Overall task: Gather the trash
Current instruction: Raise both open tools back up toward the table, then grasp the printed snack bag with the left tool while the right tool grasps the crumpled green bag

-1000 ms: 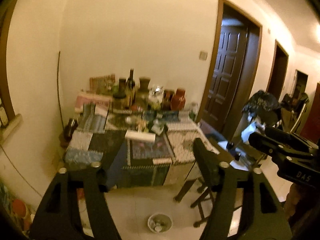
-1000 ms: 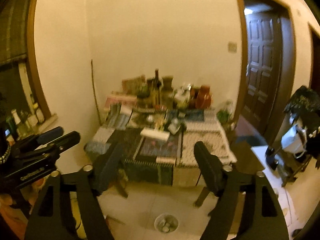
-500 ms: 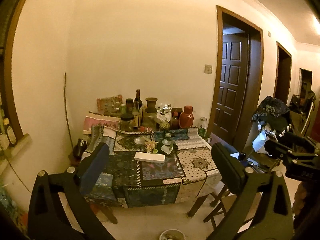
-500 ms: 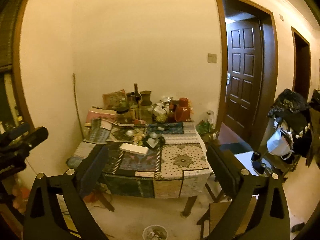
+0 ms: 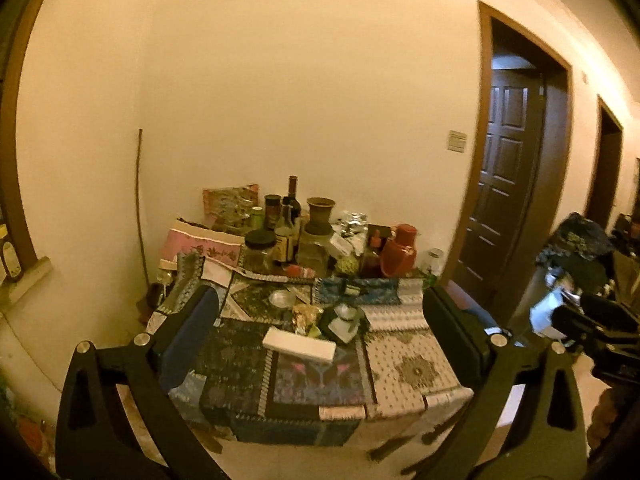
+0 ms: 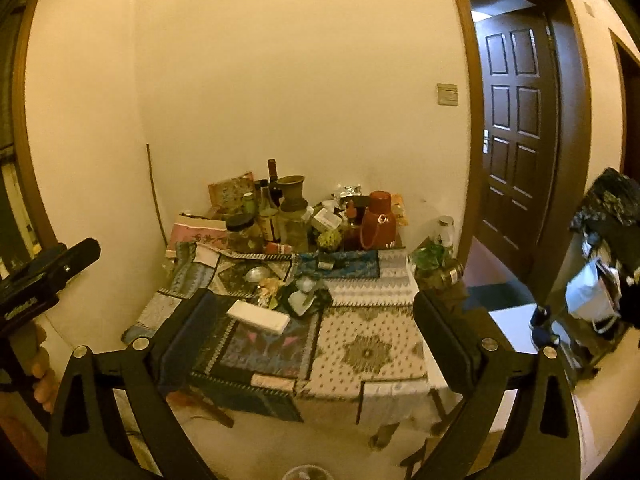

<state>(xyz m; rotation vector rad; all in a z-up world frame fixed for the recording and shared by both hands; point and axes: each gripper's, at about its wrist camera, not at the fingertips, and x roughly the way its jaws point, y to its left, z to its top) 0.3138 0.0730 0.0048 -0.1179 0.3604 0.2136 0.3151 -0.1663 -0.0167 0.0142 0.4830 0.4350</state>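
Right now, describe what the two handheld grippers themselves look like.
Both are matte black. The left gripper and right gripper each have two angular arms with triangular cut-outs, round silver bolts at the joints, and flat dark pads facing inward. From the right wrist view, the left unit's body carries small white lettering, too blurred to read. No cables or sleeves show.
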